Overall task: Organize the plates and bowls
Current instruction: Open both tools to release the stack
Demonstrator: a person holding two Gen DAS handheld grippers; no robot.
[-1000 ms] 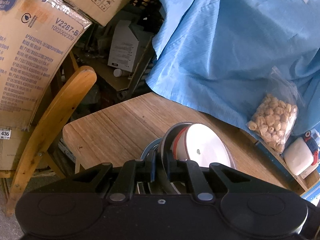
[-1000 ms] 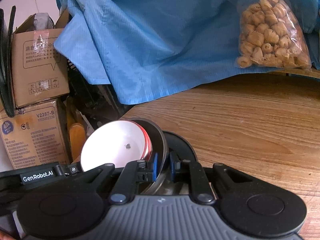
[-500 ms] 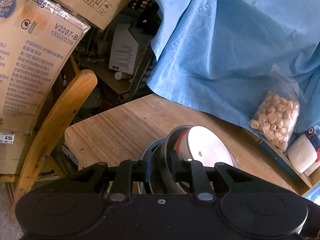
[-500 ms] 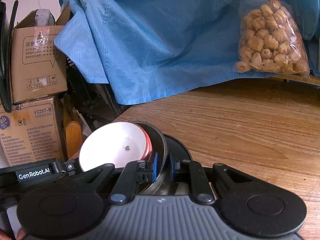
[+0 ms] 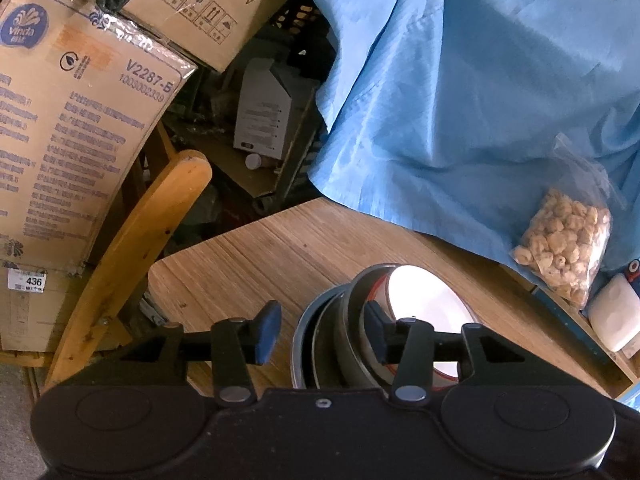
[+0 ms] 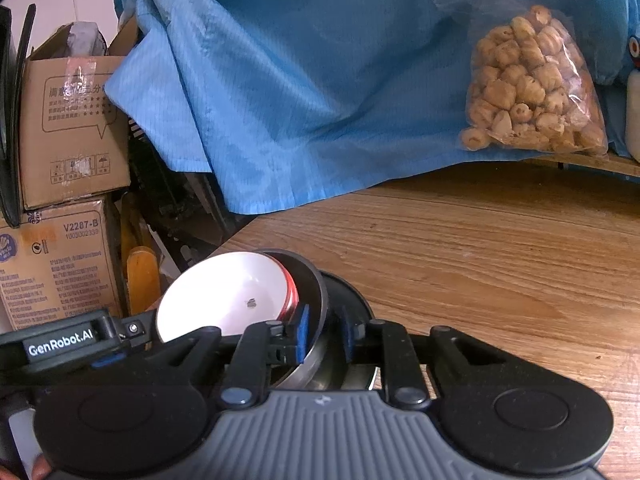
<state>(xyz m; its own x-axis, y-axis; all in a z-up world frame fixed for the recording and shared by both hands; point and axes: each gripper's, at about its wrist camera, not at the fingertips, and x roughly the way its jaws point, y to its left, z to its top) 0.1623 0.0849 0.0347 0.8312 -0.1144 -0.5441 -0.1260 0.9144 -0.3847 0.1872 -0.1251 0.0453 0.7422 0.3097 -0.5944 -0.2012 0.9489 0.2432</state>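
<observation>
A stack of dishes sits on the wooden table (image 5: pixel 256 264): a white bowl with a red rim (image 5: pixel 424 300) nested in a grey metal bowl (image 5: pixel 356 332), on a dark plate (image 5: pixel 304 344). My left gripper (image 5: pixel 320 330) is open, its fingers spread either side of the stack's left rim. In the right wrist view the white bowl (image 6: pixel 224 296) sits inside the metal bowl (image 6: pixel 316 300) on the dark plate (image 6: pixel 352 292). My right gripper (image 6: pixel 324 334) has its jaws slightly apart around the metal bowl's rim.
A blue cloth (image 5: pixel 480 100) hangs over the table's far side, with a clear bag of snacks (image 5: pixel 564 248) on it. Cardboard boxes (image 5: pixel 72 128) and a wooden chair back (image 5: pixel 140 248) stand off the table's left edge. A white container (image 5: pixel 612 316) sits at right.
My left gripper has opened wide and let go of the metal bowl's rim. My right gripper's jaws have opened a little. The stack has settled lower on the table.
</observation>
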